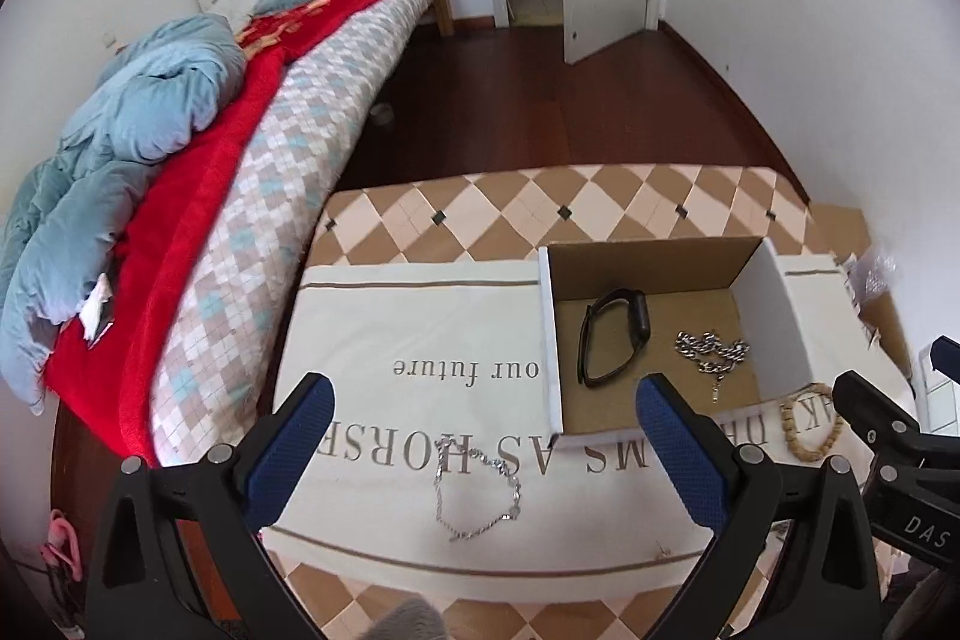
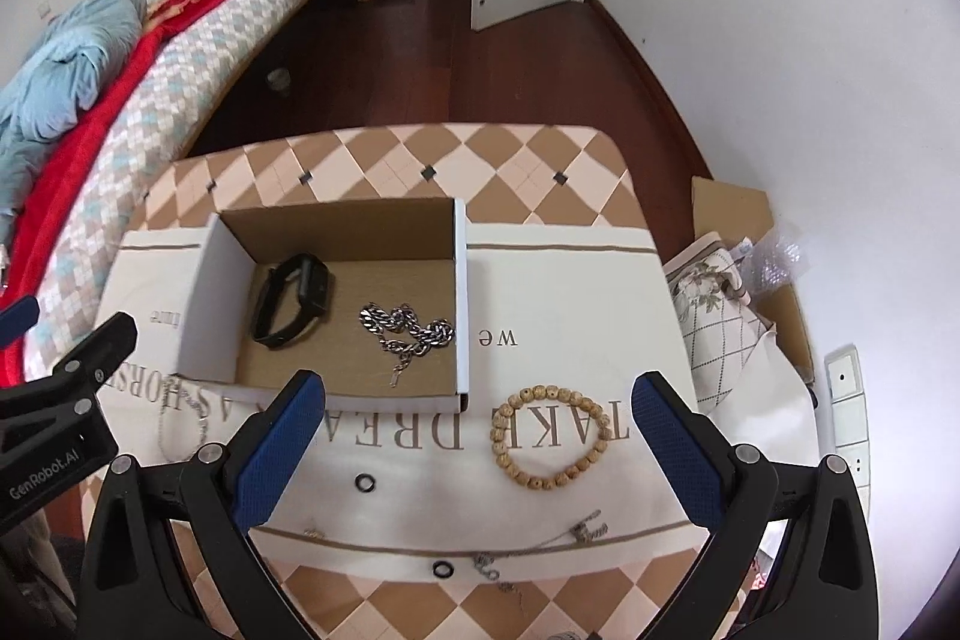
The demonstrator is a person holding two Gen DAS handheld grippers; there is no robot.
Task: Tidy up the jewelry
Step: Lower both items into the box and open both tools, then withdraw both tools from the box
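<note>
An open cardboard box (image 1: pixel 654 259) (image 2: pixel 210 292) stands on a cream printed cloth (image 1: pixel 408 322) (image 2: pixel 570 292). Inside lie a black smartwatch (image 1: pixel 609 334) (image 2: pixel 291 298) and a heavy silver chain (image 1: pixel 714 349) (image 2: pixel 405 331). A thin silver bracelet (image 1: pixel 477 484) (image 2: pixel 180 424) lies on the cloth below my left gripper (image 1: pixel 486 394), which is open and empty. A wooden bead bracelet (image 1: pixel 810 421) (image 2: pixel 549 436) lies between the fingers of my open right gripper (image 2: pixel 480 394), untouched. Two black rings (image 2: pixel 364 482) (image 2: pixel 443 568) and another thin chain (image 2: pixel 540 544) rest near the cloth's front edge.
The cloth covers a table with a diamond-pattern top (image 1: pixel 540 202) (image 2: pixel 510 160). A bed with red and blue bedding (image 1: pixel 180 196) (image 2: pixel 90 100) runs along the left. Cardboard, a floral cloth and bubble wrap (image 2: pixel 750 280) sit at the right. Dark wood floor (image 2: pixel 480 70) leads to an open door.
</note>
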